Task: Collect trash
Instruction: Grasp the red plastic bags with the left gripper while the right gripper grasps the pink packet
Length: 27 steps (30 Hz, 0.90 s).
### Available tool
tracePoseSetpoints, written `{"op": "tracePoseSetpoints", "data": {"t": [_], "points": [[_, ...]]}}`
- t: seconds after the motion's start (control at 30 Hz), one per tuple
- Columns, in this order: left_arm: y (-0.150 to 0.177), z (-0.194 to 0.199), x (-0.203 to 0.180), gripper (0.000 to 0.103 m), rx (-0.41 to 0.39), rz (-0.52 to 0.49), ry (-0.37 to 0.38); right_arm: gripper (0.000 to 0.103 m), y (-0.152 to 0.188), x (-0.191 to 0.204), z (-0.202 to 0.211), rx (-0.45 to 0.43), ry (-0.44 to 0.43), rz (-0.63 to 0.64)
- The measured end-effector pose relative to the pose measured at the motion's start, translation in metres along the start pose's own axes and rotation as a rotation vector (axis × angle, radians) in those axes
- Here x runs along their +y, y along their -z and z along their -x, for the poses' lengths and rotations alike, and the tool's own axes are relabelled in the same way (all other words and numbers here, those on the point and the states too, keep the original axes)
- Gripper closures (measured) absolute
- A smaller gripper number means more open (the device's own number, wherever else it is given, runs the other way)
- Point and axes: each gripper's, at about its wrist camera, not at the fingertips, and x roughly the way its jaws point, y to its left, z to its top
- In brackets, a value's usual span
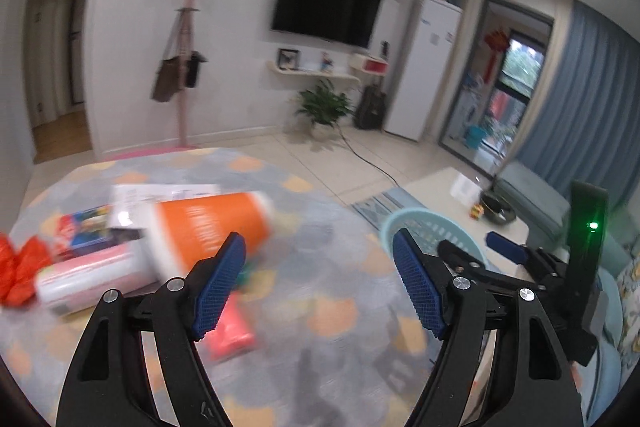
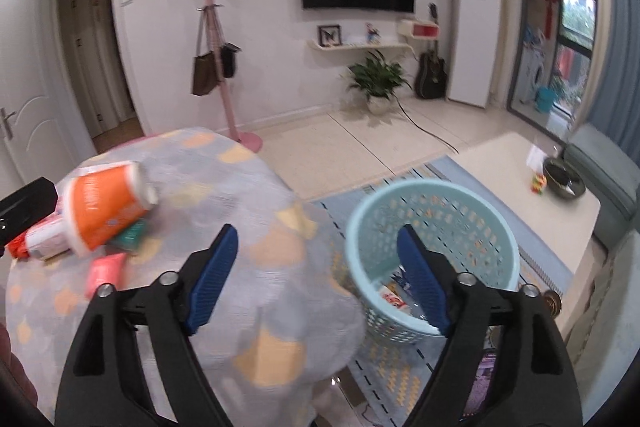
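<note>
- Blue-padded left tongs (image 1: 318, 281) stand wide apart, holding nothing, angled down over the worktop (image 1: 320, 347) with its patterned cloth.
- Just beyond their left pad lies the cup (image 1: 208, 227), orange, on its side, blurred.
- Around the cup: a white tube (image 1: 88, 277), red bag (image 1: 16, 267), pink packet (image 1: 230, 331) and papers (image 1: 160, 195).
- Right tongs (image 2: 316, 281) also gape empty, level with the worktop's edge, their right pad over the basket (image 2: 432, 215).
- The basket is pale blue, on the floor rug just beside the worktop, with a wrapper (image 2: 394, 297) inside.
- The right tongs show at the right of the left view, over the basket rim.
</note>
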Motion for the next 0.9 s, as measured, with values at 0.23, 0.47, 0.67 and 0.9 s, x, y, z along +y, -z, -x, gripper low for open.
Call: {"op": "tracePoseSetpoints", "data": {"t": [0.23, 0.47, 0.67, 0.9], "points": [[0.017, 0.049, 0.075, 0.029, -0.025, 0.128, -0.128, 0.025, 0.001, 0.061, 0.018, -0.027, -0.102, 0.091], [0.043, 0.102, 0.175, 0.029, -0.037, 0.288, -0.310, 0.055, 0.020, 0.127, 0.008, 0.038, -0.241, 0.193], [0.050, 0.127, 0.244, 0.029, -0.025, 0.349, -0.409, 0.050, 0.034, 0.161, -0.010, 0.098, -0.280, 0.225], [0.031, 0.091, 0.296, 0.017, 0.052, 0.339, -0.479, 0.035, 0.041, 0.169, -0.039, 0.147, -0.282, 0.177]]}}
